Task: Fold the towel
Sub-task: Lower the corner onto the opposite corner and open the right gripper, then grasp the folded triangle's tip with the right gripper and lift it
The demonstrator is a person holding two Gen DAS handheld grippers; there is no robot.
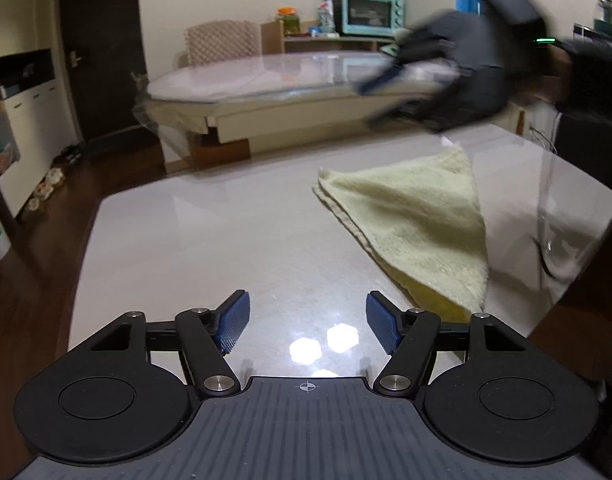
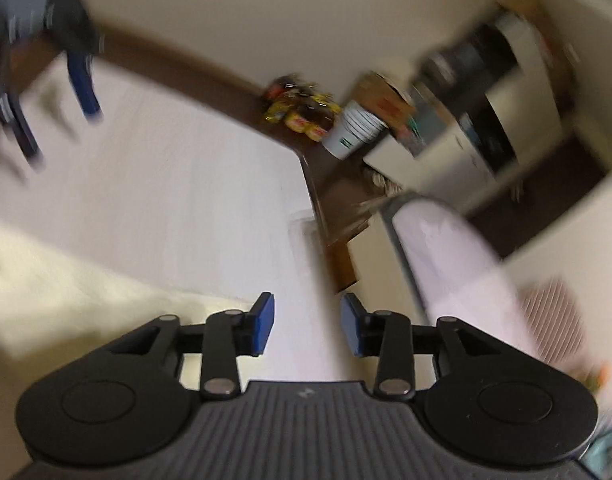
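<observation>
1. The pale yellow terry towel (image 1: 410, 232) lies folded into a triangle on the glossy white table (image 1: 210, 248), toward the table's right edge as the left wrist view shows it. One point of the triangle reaches toward the far edge, and another lies at the near right, just beside the left gripper's right finger.
2. A brighter yellow layer peeks out from under the towel's near corner.
3. The left gripper (image 1: 308, 322) hangs above the near part of the table with its blue-padded fingers (image 1: 234, 320) spread wide. Nothing sits between them, and they are clear of the towel.
4. The right gripper (image 2: 308, 326), in its own view, has its blue pads (image 2: 264, 322) parted with only bare table showing between them; it holds nothing.
5. In the left wrist view the right gripper (image 1: 382, 96) appears blurred, raised in the air above the table's far right corner, apart from the towel.
6. In the right wrist view, the towel (image 2: 66, 280) is a blurred pale shape at the lower left, and the left gripper (image 2: 50, 116) shows smeared at the upper left.
7. Beyond the table's far edge stands a turquoise toaster oven (image 1: 370, 12) on a shelf.
</observation>
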